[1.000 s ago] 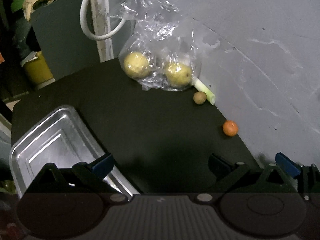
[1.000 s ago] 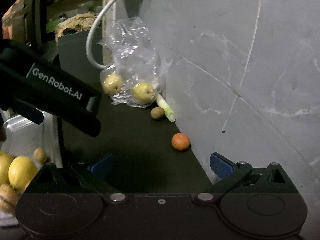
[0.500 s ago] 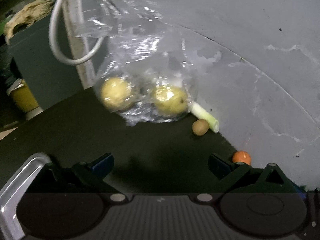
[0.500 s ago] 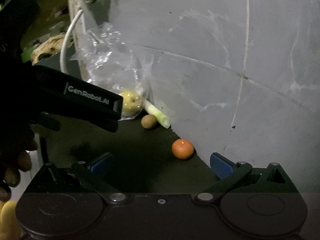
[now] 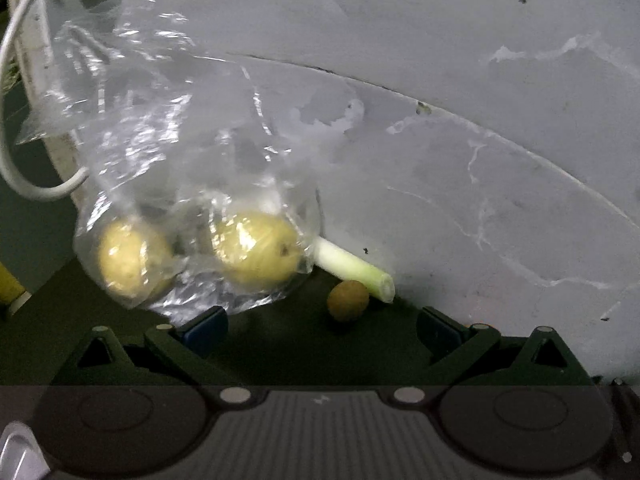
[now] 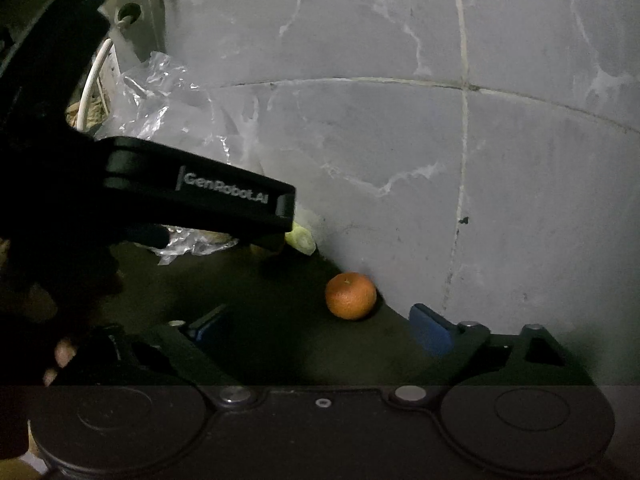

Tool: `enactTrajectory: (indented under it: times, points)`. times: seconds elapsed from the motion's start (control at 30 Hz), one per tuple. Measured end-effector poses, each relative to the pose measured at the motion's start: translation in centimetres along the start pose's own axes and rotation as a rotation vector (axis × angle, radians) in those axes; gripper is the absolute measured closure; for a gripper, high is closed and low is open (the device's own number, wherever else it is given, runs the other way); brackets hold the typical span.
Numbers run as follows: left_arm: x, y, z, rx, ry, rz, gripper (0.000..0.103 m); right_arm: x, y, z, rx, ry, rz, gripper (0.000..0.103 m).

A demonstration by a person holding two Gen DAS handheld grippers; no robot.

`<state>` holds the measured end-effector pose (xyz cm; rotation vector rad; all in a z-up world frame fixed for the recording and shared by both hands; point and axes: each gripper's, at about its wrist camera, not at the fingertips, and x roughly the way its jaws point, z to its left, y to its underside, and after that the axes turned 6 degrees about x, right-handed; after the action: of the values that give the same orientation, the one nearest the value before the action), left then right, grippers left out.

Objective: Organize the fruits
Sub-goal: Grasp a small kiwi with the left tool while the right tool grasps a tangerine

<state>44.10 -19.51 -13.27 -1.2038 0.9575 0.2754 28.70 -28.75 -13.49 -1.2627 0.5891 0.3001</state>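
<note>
Both claws, left claw (image 5: pixel 320 326) and right claw (image 6: pixel 322 326), gape wide, holding nothing.

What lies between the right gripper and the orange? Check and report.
Nothing: in the right wrist view only bare dark tabletop separates the open right gripper from the orange.

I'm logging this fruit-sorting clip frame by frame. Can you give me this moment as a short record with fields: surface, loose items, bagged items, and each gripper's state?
surface: dark tabletop against a grey wall
bagged items: two yellow fruits inside a clear plastic bag
loose items: small brown fruit, green stalk, orange close to the wall
left gripper: open, empty, facing the bag
right gripper: open, empty, facing the orange
</note>
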Motion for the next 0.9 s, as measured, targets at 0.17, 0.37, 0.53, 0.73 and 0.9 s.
enactTrajectory:
  times: [0.17, 0.37, 0.53, 0.73, 0.9]
  points:
    - [1.3, -0.5, -0.4, 0.008, 0.011, 0.016, 0.005, 0.8, 0.4, 0.1, -0.005, 0.020, -0.001, 0.020]
    - [2.4, -0.7, -0.7, -0.020, -0.006, 0.027, 0.011, 1.8, 0.3, 0.5, -0.012, 0.038, -0.014, 0.029]
    - [3.5, -1.2, -1.0, -0.030, -0.009, 0.039, 0.019, 2.2, 0.4, 0.4, -0.003, 0.045, -0.005, 0.041]
    - [4.1, -1.6, -1.2, -0.012, 0.008, 0.043, 0.027, 2.4, 0.3, -0.1, 0.012, 0.050, -0.004, 0.049]
    - [5.0, -2.1, -1.9, -0.010, 0.011, 0.055, 0.040, 2.7, 0.0, -0.4, 0.047, 0.057, -0.006, 0.057]
